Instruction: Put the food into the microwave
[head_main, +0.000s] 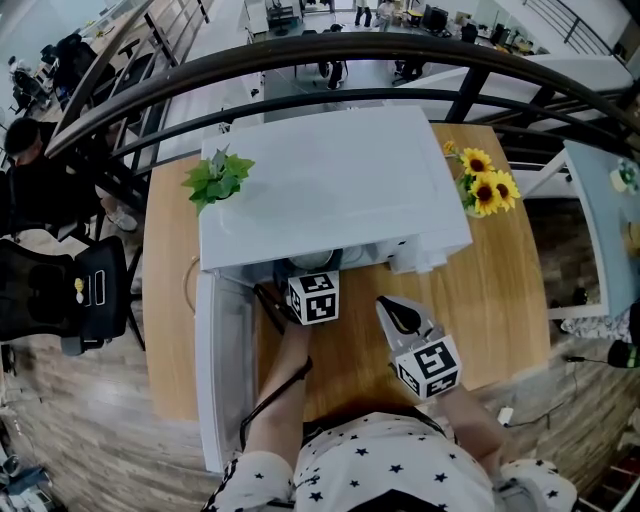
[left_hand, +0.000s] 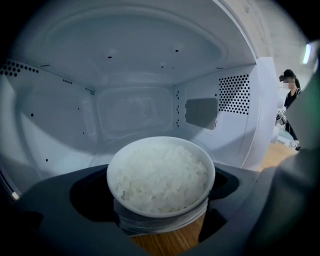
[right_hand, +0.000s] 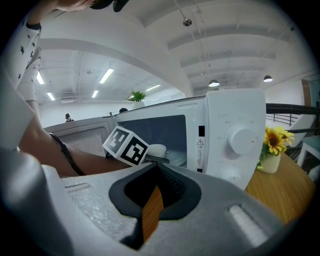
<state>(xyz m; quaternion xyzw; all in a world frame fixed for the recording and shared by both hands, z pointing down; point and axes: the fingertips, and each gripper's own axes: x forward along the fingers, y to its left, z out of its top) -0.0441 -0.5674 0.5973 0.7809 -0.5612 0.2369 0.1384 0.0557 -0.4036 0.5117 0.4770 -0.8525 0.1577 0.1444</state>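
A white bowl of rice (left_hand: 161, 172) sits between the dark jaws of my left gripper (left_hand: 160, 192), which is shut on its sides. The bowl hangs at the mouth of the open white microwave (head_main: 330, 185), just above the wooden table, with the empty white cavity (left_hand: 135, 107) behind it. From the head view, the left gripper (head_main: 308, 275) reaches under the microwave's front edge. My right gripper (head_main: 390, 308) hovers to the right of it, in front of the control panel (right_hand: 235, 135), shut with nothing in it (right_hand: 152, 170). The right gripper view also catches the bowl (right_hand: 156, 150).
The microwave door (head_main: 225, 370) swings open to the left, over the table's front left. A small green plant (head_main: 218, 178) stands at the microwave's back left, and a vase of sunflowers (head_main: 485, 185) at its right. Black railings (head_main: 300, 65) run behind the table (head_main: 500, 300).
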